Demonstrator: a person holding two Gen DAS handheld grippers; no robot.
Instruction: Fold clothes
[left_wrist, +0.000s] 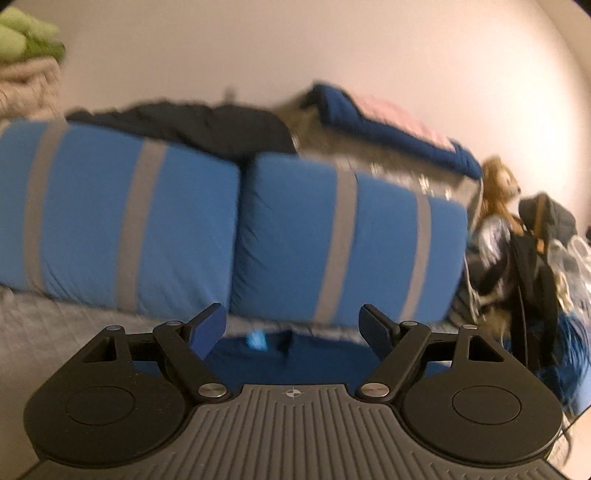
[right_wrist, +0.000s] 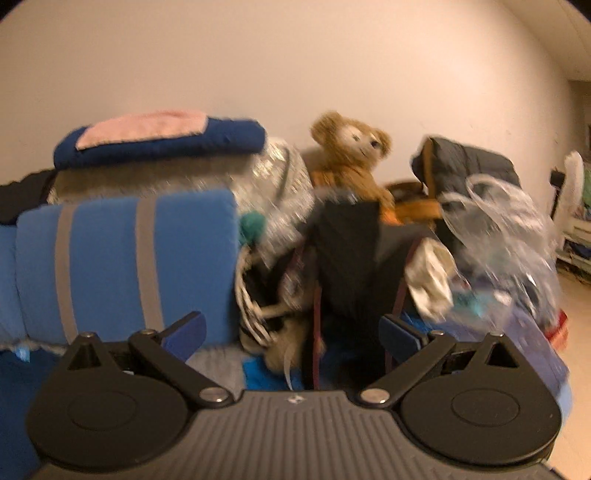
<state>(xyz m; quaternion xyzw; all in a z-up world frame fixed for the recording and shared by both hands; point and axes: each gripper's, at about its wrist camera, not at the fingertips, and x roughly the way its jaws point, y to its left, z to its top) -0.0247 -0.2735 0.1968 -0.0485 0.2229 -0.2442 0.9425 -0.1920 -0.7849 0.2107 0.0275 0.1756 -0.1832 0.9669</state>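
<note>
My left gripper is open and empty, its blue pads spread wide above a dark blue garment that lies on the grey quilted bed. A small light blue tag shows on the garment. My right gripper is open and empty too. It points at a heap of dark clothes and bags past the bed's right end. A corner of the dark blue garment shows at the lower left of the right wrist view. Both views are blurred.
Two blue pillows with grey stripes lie across the bed ahead. Behind them are a black garment and a folded blue and pink stack. A brown teddy bear, clear plastic bags and a wall stand beyond.
</note>
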